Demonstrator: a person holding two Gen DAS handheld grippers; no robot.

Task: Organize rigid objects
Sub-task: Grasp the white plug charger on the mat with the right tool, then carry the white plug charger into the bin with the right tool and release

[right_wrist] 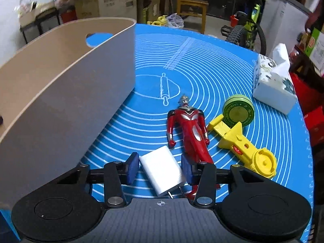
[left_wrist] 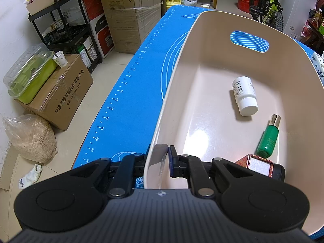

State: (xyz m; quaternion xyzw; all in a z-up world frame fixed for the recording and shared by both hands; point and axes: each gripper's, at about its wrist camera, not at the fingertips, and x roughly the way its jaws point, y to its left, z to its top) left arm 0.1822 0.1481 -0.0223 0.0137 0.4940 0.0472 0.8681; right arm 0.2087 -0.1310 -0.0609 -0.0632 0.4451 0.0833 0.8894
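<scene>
In the left wrist view, the left gripper (left_wrist: 162, 162) is clamped on the near wall of the beige bin (left_wrist: 178, 64); one blue pad sits inside the wall, while the outer finger is mostly hidden behind it. On the bin floor lie a white pill bottle (left_wrist: 245, 95) on its side, a green bottle (left_wrist: 268, 138) with a gold cap, and a small reddish box (left_wrist: 257, 165) partly cut off by the gripper body. The bin rests on the blue mat (left_wrist: 125, 105), whose markings show through the handle slot. The right wrist view shows only the bin's outer wall (right_wrist: 66, 101), its contents hidden. Here the right gripper (right_wrist: 160, 169) stands open, its pads either side of a white charger (right_wrist: 162, 172) without clearly touching it; the charger's prongs are half hidden at the gripper body. Beside it lie a red toy figure (right_wrist: 188, 127), legs running under the right finger, a yellow toy (right_wrist: 241, 145), a green ointment tin (right_wrist: 239, 111) and a tissue box (right_wrist: 273, 85).
</scene>
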